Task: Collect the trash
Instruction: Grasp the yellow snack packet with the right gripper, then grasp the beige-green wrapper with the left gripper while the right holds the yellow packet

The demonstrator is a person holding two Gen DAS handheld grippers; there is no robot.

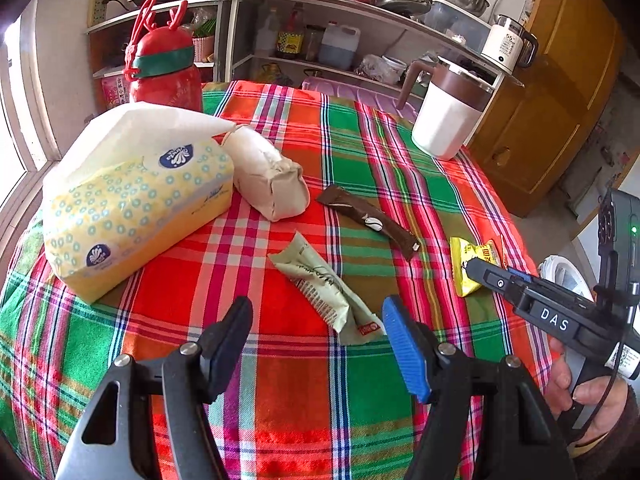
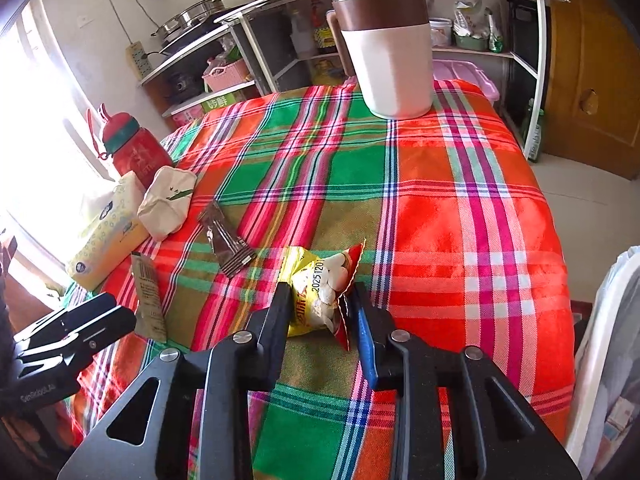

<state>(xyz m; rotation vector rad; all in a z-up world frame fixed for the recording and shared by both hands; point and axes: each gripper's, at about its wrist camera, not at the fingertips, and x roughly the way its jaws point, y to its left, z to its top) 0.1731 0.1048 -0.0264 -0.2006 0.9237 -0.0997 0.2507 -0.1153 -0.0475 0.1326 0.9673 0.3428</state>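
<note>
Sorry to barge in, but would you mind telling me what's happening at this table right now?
A person is clearing wrappers off the plaid tablecloth with a pair of tongs in each hand. The right tongs have closed on the yellow snack packet, which bulges between them. The left tongs are open just short of the pale green wrapper. The brown sachet lies untouched.

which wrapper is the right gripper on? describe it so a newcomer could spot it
On the plaid tablecloth, go to the near edge in front of the white mug. The yellow snack packet sits crumpled between the right gripper fingers. Unlike the brown stick wrapper and pale green wrapper, it's yellow with red edges.
</note>
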